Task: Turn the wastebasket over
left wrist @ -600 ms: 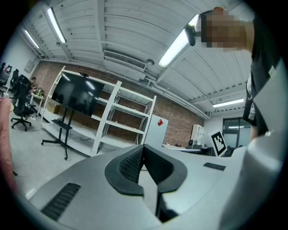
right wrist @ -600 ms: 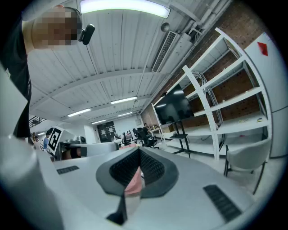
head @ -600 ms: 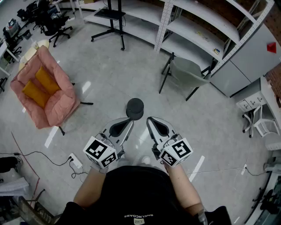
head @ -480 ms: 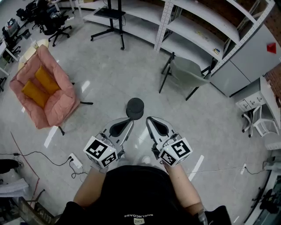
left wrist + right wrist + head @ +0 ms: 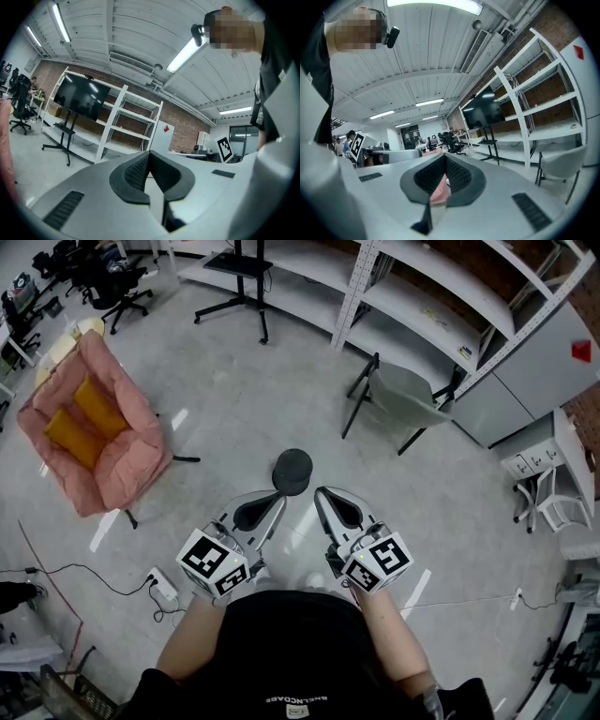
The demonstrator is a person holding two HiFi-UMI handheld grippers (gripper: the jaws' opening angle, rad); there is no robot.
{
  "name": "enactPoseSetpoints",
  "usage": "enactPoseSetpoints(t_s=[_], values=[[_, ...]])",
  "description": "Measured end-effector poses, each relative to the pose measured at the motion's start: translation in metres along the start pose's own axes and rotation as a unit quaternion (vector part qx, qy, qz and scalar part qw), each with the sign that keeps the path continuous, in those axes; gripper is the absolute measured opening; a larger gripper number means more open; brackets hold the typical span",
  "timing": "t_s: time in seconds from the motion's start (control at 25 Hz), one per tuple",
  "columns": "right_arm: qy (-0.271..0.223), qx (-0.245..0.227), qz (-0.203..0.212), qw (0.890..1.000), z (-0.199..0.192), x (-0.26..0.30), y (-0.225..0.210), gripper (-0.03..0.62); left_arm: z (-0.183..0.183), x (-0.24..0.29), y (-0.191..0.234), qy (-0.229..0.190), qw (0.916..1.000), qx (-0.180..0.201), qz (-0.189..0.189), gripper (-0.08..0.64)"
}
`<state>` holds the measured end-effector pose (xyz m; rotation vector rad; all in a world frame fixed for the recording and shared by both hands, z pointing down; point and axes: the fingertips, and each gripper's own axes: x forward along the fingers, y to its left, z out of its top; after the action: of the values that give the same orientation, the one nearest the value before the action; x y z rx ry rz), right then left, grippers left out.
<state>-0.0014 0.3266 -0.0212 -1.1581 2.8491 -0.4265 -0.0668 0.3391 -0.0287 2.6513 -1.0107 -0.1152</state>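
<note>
A small dark round wastebasket (image 5: 292,471) stands on the grey floor just ahead of both grippers, its flat dark top face toward me. My left gripper (image 5: 270,502) is held level at waist height, jaws shut with nothing between them; in the left gripper view (image 5: 149,165) the dark pads meet. My right gripper (image 5: 330,499) is held beside it, also shut and empty, and in the right gripper view (image 5: 445,169) its pads meet. Neither gripper touches the wastebasket. The wastebasket does not show in either gripper view.
A pink armchair with orange cushions (image 5: 89,423) sits at the left. A grey chair (image 5: 403,395) and white shelving (image 5: 450,306) stand ahead on the right, a TV stand (image 5: 239,277) behind. A power strip with cables (image 5: 159,585) lies on the floor at the lower left.
The view has shifted slightly, so the wastebasket sits a little higher and further right in the picture. Both grippers stay shut and side by side.
</note>
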Motion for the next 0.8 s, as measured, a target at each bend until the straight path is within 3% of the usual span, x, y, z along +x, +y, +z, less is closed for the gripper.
enactPoseSetpoints(t_s=[0.36, 0.56, 0.8], values=[[0.012, 0.023, -0.059, 0.998, -0.011, 0.024, -0.012, 0.009, 0.000, -0.019, 0.038, 0.001, 0.9998, 0.015, -0.013, 0.014], [0.012, 0.008, -0.054, 0.998, -0.015, 0.033, -0.020, 0.009, -0.004, -0.010, 0.052, -0.001, 0.9997, 0.018, -0.016, 0.012], [0.021, 0.002, -0.037, 0.999, -0.019, 0.051, -0.062, 0.009, -0.009, 0.034, 0.075, 0.011, 0.9999, 0.013, -0.002, 0.012]])
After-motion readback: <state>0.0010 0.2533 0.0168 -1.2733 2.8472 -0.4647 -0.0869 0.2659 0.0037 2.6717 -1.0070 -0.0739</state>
